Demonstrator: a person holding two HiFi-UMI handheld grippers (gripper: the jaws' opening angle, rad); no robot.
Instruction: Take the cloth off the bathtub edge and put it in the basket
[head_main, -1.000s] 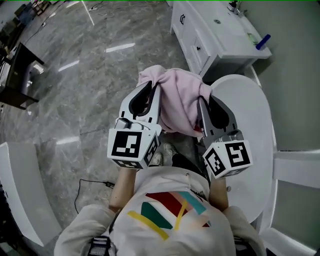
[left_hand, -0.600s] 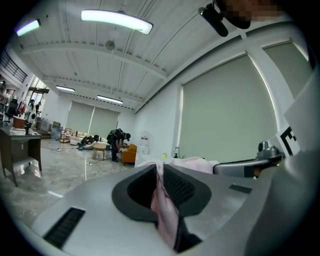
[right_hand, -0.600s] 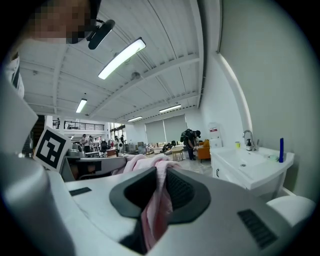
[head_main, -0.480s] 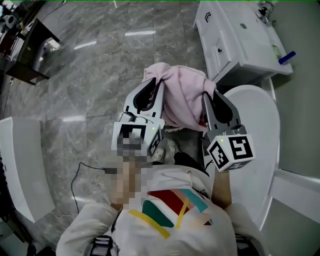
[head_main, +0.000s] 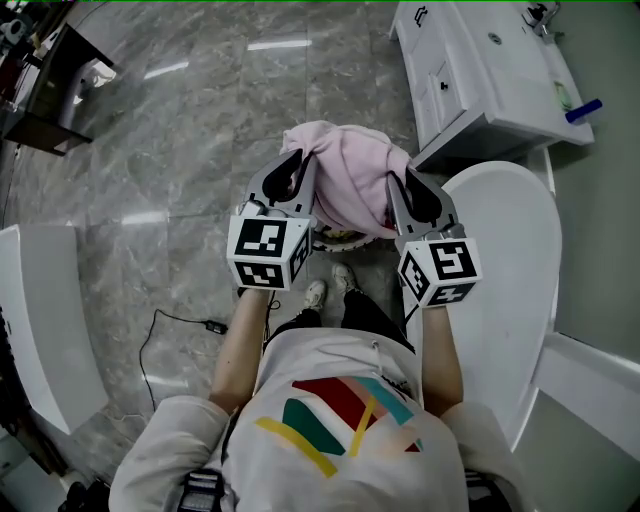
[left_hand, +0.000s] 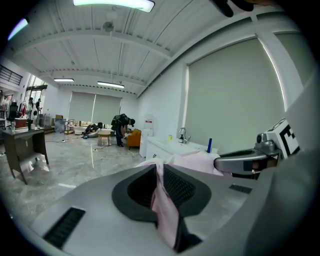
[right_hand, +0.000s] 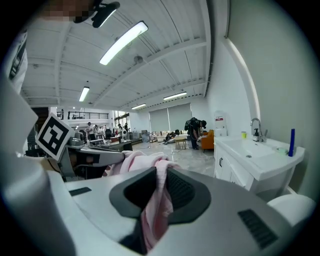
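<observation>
the left gripper (head_main: 292, 163) and the right gripper (head_main: 398, 183) are each nearly closed, with a fold of the pink cloth (head_main: 348, 180) pinched between the pads, as both gripper views show. the cloth hangs bunched between the two grippers, off the white bathtub (head_main: 505, 270) and above the grey marble floor (head_main: 180, 150) just beside the tub, ahead of the person's shoes (head_main: 330, 290). a bit of a round rim (head_main: 335, 239) shows under its lower edge, too hidden to identify.
</observation>
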